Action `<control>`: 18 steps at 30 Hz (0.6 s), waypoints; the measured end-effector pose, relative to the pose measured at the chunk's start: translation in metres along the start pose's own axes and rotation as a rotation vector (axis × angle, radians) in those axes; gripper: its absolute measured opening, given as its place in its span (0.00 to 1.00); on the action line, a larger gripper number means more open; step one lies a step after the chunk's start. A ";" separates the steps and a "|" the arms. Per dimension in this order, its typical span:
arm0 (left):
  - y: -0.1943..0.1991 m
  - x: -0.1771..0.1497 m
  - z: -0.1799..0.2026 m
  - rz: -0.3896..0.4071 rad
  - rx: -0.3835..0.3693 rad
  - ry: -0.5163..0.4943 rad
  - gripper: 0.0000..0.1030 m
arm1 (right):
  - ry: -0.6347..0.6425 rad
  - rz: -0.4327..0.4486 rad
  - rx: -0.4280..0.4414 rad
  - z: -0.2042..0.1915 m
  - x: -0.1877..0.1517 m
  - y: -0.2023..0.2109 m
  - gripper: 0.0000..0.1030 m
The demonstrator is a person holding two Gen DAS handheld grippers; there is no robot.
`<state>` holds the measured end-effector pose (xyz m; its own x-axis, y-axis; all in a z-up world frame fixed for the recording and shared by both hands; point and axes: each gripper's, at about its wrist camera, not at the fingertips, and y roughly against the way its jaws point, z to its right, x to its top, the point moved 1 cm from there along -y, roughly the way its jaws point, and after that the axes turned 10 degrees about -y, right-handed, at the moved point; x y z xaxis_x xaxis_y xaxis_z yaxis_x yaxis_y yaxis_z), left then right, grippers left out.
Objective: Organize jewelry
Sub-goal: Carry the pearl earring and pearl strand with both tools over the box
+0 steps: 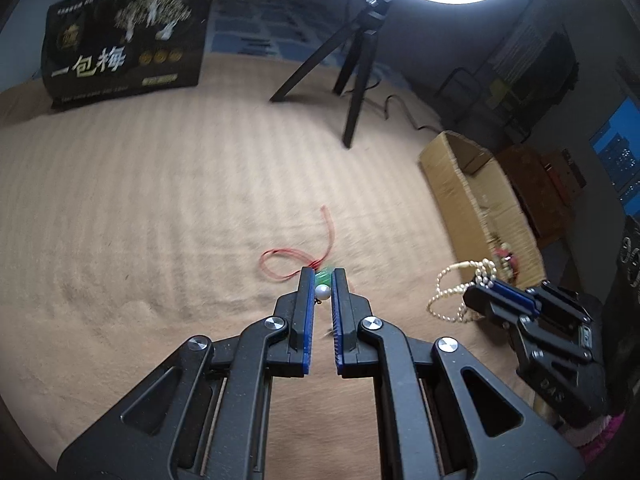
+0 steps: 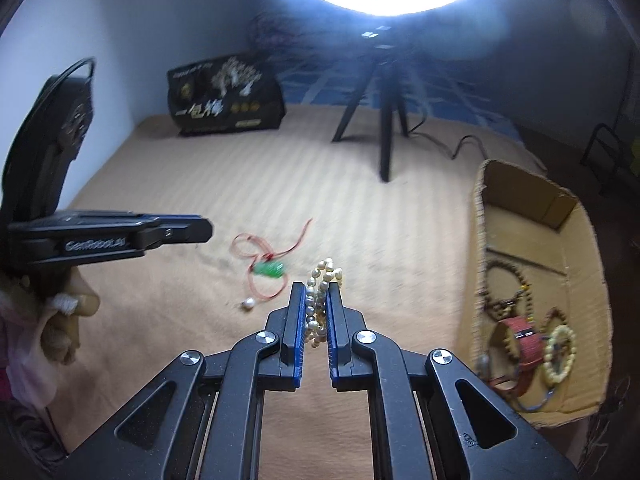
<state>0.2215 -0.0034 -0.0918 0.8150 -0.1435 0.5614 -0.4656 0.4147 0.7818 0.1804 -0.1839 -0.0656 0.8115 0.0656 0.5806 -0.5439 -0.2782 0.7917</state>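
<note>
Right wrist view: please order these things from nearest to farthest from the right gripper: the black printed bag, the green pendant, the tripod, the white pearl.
From the right gripper:
1. White pearl, just left of the fingertips, on the cloth.
2. Green pendant, ahead and left, on the red cord.
3. Tripod, farther ahead, slightly right.
4. Black printed bag, at the far left, by the wall.

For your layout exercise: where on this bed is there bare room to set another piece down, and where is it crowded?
Free: the tan blanket between the black bag and the red cord pendant, and between the tripod and pendant. Crowded: the cardboard box's near end, full of bracelets.
</note>
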 end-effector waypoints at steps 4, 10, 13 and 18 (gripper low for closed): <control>0.003 0.008 0.014 0.023 -0.019 -0.015 0.06 | -0.038 0.029 -0.019 0.022 0.009 0.010 0.08; 0.000 0.018 0.041 0.044 -0.038 -0.059 0.06 | -0.101 0.064 -0.050 0.058 0.019 0.024 0.08; -0.003 0.024 0.055 0.053 -0.042 -0.084 0.06 | -0.130 0.082 -0.069 0.077 0.024 0.030 0.08; -0.017 0.037 0.086 0.068 -0.074 -0.117 0.06 | -0.173 0.096 -0.109 0.111 0.032 0.033 0.08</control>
<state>0.2300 -0.0925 -0.0609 0.7346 -0.2147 0.6437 -0.4884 0.4912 0.7213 0.2120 -0.2969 -0.0419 0.7743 -0.1238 0.6206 -0.6328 -0.1691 0.7556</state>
